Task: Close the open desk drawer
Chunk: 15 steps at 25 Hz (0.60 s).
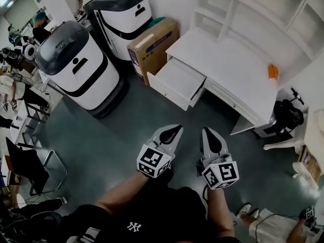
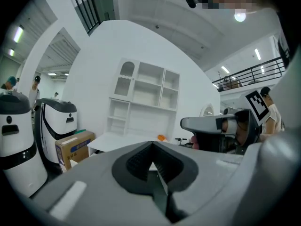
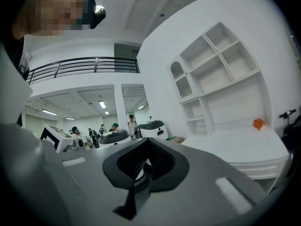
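Observation:
A white desk with a shelf unit stands ahead, and its left drawer is pulled out toward me, empty inside. My left gripper and right gripper hover side by side over the floor, well short of the drawer. Both are shut with nothing between the jaws. In the left gripper view the desk is far off beyond the shut gripper. The right gripper view shows its shut gripper before the desk top.
Two large white and grey machines stand left of the desk, with a cardboard box beside the drawer. An orange object lies on the desk. A black chair is at left. People stand in the background.

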### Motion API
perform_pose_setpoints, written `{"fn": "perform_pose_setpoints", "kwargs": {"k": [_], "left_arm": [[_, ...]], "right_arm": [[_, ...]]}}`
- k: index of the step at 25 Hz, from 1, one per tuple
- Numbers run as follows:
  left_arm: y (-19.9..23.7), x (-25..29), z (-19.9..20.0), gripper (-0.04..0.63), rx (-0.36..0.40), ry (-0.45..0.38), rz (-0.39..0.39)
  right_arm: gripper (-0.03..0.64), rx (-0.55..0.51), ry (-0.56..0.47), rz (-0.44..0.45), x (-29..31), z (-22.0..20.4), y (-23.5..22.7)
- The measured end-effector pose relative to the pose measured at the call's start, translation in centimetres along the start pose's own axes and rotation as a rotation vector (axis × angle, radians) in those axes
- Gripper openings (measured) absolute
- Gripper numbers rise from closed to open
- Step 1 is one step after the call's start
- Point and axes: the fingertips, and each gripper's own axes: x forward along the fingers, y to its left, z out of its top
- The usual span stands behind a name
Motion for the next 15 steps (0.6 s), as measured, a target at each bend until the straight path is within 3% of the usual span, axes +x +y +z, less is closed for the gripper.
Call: {"fn": "perform_pose_setpoints", "kwargs": {"k": [7,15], "left_arm": [[5.4,3.9,-0.7,0.001,-0.018,0.016,0.003],[9.5,7.2,-2.6,0.002,-0.037,0.054,0.048]], "right_arm": [[0.023,-0.011,0.033,-0.024,5.1,-0.4,-2.0],[0.023,-0.014,0.050,0.011,9.8,-0.4,-4.3]]}}
